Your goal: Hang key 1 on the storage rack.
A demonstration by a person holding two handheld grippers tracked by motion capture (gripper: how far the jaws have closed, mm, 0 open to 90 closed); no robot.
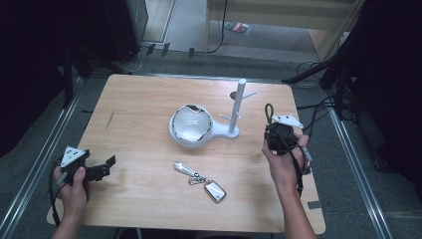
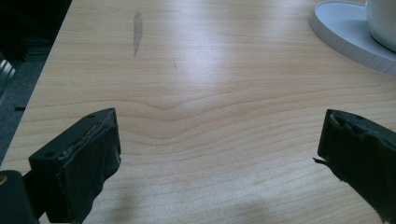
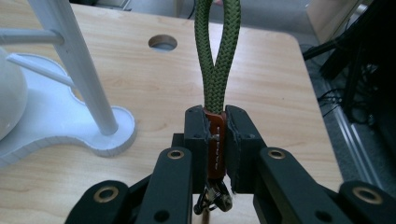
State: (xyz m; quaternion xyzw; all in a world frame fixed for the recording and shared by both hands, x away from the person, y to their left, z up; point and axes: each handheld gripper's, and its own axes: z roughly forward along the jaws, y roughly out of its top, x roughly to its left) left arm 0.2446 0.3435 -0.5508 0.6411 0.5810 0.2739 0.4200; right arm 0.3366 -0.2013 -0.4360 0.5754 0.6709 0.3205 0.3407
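Observation:
My right gripper (image 1: 270,125) is held above the table's right side, shut on a keyring strap. In the right gripper view the jaws (image 3: 216,116) pinch a brown leather tab (image 3: 215,144), and its green rope loop (image 3: 217,56) stands straight up from them. A metal ring (image 3: 212,199) hangs below the tab. The white peg stand (image 1: 239,104) rises just left of that gripper, its post (image 3: 79,60) close by. A second keychain (image 1: 200,180) with silver pieces lies flat on the near middle of the table. My left gripper (image 1: 105,167) rests open at the near left, with nothing between its jaws (image 2: 219,135).
A glossy white bowl (image 1: 190,124) sits on the stand's round base (image 2: 345,37), joined to the post's foot (image 3: 93,135). A cable hole (image 1: 233,94) is cut in the tabletop behind the stand. Cables and dark stands crowd the floor at right.

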